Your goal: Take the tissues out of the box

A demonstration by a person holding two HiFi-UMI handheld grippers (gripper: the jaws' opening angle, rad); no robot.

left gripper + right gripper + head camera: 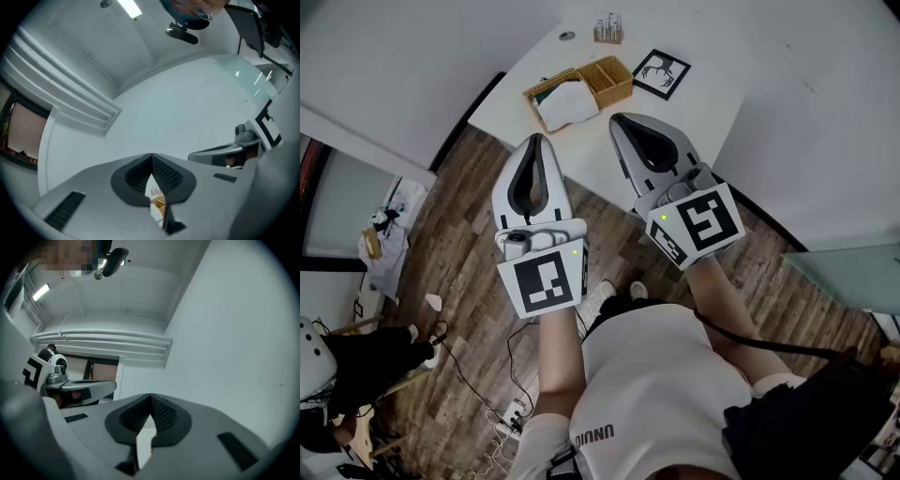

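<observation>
A woven wicker box [610, 81] stands on the white table [703, 84], and white tissues [566, 105] fill its left part. Both grippers hover short of the table's near edge, pointing at the box. My left gripper [537, 140] is shut and empty, its tip just below the tissues. My right gripper [618, 119] is shut and empty too, its tip near the box's right corner. In the left gripper view the jaws of the left gripper [152, 157] meet, and a sliver of the wicker box [160, 202] shows below them. The right gripper [150, 397] has its jaws together as well.
A framed black-and-white picture [661, 73] lies right of the box. A small holder of upright items [607, 30] and a round disc [567, 36] sit at the table's far side. Below is wooden floor [469, 234] with cables, and a person's legs and shoes [600, 295].
</observation>
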